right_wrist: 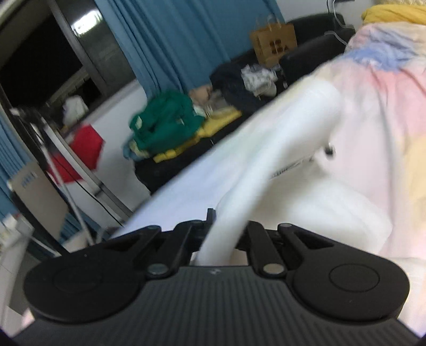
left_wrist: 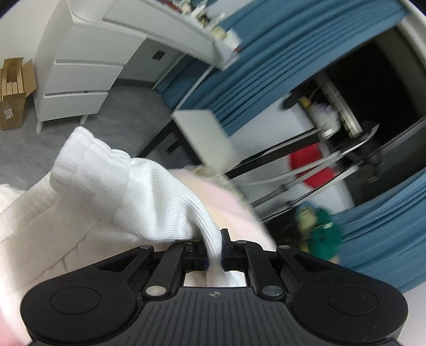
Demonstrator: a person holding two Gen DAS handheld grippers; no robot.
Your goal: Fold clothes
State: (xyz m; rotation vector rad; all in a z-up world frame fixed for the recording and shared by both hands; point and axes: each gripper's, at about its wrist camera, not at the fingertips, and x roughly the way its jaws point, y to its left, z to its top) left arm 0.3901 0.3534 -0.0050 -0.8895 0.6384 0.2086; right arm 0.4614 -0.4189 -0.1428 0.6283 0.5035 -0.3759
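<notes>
the left gripper (left_wrist: 214, 246) and right gripper (right_wrist: 226, 226) each clamped white knit fabric (left_wrist: 149, 191), apparently one sweater, though blurred.

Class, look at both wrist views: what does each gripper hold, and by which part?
Left gripper: white knit garment, pinched near its ribbed cuff. Right gripper: white fabric; part unclear.

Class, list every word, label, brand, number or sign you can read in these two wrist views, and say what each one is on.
None can be read.
Cardboard box: a small label, too small to read.
Brown paper bag: a dark printed mark, blurred.
Grey panel: a short row of blue marks, blurred.
Shelf items: packaging print, blurred.
</notes>
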